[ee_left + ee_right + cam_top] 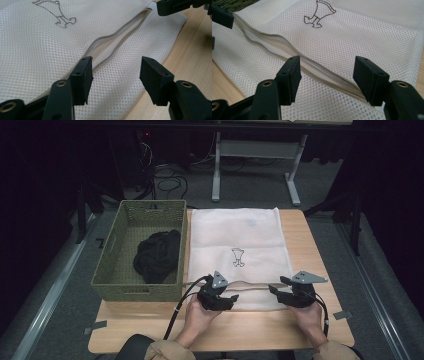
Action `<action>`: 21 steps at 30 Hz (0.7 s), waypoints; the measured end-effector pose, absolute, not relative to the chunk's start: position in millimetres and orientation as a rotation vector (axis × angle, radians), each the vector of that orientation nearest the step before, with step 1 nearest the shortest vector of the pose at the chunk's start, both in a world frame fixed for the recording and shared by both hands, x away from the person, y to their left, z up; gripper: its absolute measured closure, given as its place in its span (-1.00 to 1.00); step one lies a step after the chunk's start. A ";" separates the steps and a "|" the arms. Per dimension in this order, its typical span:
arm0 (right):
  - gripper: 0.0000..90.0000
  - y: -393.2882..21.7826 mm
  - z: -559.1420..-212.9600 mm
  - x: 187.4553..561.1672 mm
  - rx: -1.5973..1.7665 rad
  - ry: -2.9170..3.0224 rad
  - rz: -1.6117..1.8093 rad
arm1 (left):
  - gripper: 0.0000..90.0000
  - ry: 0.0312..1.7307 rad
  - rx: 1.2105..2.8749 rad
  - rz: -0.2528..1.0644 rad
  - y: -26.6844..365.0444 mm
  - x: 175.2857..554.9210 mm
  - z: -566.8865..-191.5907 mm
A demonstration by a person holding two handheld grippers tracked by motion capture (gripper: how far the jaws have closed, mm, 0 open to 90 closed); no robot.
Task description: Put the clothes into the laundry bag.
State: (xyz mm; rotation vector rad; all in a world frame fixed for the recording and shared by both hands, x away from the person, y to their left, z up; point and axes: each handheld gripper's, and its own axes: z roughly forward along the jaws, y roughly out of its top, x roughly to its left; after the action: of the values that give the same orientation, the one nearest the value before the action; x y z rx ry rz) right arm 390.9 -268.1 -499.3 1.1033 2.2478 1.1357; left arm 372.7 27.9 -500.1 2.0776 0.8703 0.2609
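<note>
Two hand-held grippers, left (226, 296) and right (278, 291), are held open over one mesh bag (235, 240); one basket (116, 270) is seen.

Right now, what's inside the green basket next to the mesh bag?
A crumpled black garment lies in the green basket, toward its right side. Bare basket floor shows left of it; anything beneath the garment is hidden.

Wooden table (310, 240); white mesh bag (240, 240) across its middle, green woven basket (115, 270) overhanging the left edge.
</note>
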 end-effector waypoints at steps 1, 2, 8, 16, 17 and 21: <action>-0.11 -267.9 -499.6 391.2 1.109 2.254 1.133 | -0.05 0.866 2.080 0.256 26.4 373.1 -501.7; -0.11 -267.9 -499.5 391.3 1.108 2.255 1.132 | -0.05 0.869 2.086 0.259 23.2 373.6 -504.5; -0.10 -268.4 -498.7 390.6 1.114 2.259 1.140 | -0.07 0.869 2.076 0.237 18.2 374.0 -511.6; -0.06 -267.7 -498.4 390.3 1.115 2.261 1.145 | -0.08 0.895 2.075 0.244 16.1 374.5 -522.3; -0.06 -267.7 -498.4 390.3 1.115 2.261 1.145 | -0.08 0.896 2.076 0.244 16.0 374.4 -523.2; -0.05 -266.0 -498.1 389.2 1.099 2.271 1.136 | -0.08 0.901 2.087 0.264 15.1 373.8 -526.8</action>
State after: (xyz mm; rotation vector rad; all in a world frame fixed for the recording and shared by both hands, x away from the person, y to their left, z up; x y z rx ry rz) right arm 389.2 -266.0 -498.1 1.0992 2.2706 1.1363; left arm 373.8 15.1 -526.8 2.0875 0.9011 0.2639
